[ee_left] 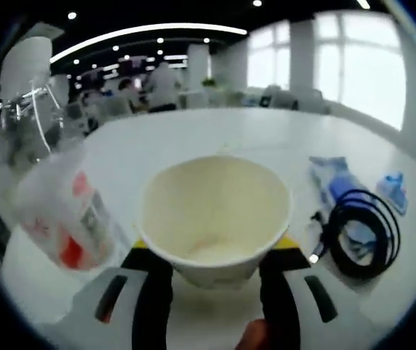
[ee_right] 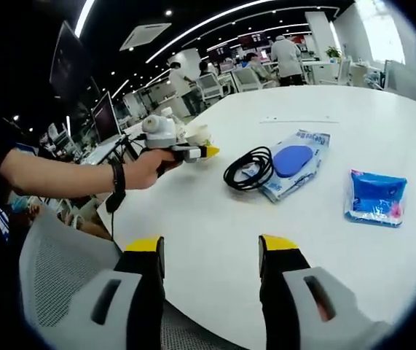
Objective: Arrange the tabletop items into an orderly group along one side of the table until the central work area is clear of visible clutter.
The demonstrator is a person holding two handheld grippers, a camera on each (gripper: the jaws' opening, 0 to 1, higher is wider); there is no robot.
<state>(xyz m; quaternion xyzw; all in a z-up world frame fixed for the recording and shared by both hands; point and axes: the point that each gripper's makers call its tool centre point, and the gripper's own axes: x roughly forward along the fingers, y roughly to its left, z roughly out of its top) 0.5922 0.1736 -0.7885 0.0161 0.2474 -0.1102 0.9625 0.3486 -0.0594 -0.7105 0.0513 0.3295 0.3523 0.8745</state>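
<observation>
- Holding the paper cup (ee_left: 215,215) between the left gripper (ee_left: 215,255) jaws, which are clamped on its lower wall; I judge this the carrying step, taking the cup to the table's (ee_left: 215,135) side
- Beside the cup on its left stands a clear plastic bottle (ee_left: 62,219) with a red label, so the grouping edge looks to be here
- To the cup's right lie the coiled black cable (ee_left: 360,233), touching the blue wipes pack (ee_left: 335,182), and beyond them a small blue packet (ee_left: 393,191)
- My right gripper (ee_right: 211,251) hovers over bare table with jaws apart, holding nothing
- Next I would set the cup down upright just beside the bottle, then release
</observation>
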